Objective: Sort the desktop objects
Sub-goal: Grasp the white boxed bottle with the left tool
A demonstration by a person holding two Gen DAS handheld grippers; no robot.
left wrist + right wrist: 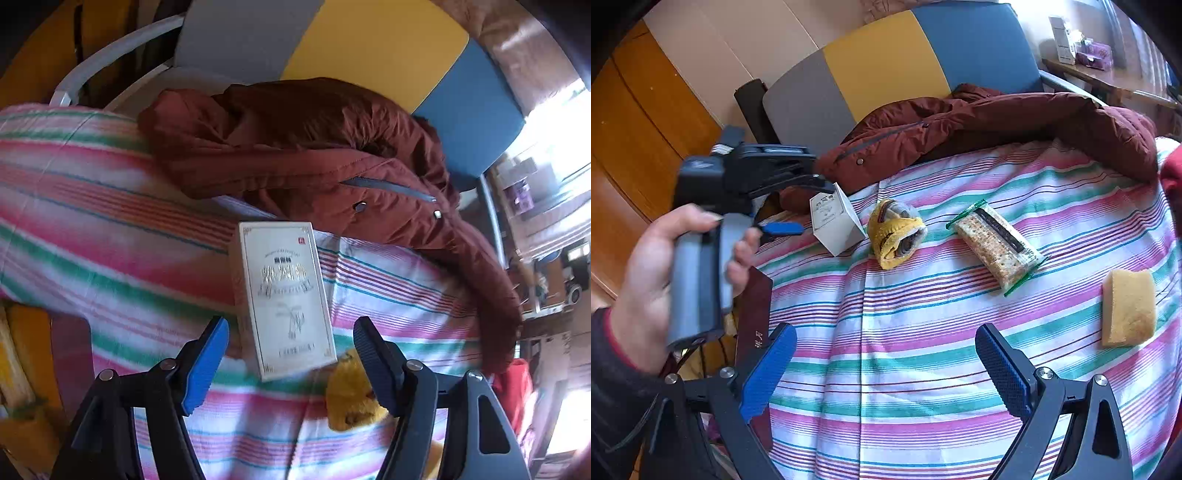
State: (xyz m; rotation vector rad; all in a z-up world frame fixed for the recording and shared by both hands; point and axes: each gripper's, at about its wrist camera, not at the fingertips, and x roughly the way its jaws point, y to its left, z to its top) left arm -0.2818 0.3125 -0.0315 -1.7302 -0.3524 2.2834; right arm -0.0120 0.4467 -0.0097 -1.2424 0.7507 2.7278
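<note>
Box (286, 295), cream, printed: centre of my left wrist view, lying on the striped cloth (110, 236), between but clear of my left gripper (290, 365), its jaws spread. My right gripper (886, 373), lower frame, jaws apart, empty. Ahead of it: yellow bundle (895, 232), cracker packet (995, 245), sponge (1128, 306) at right.
</note>
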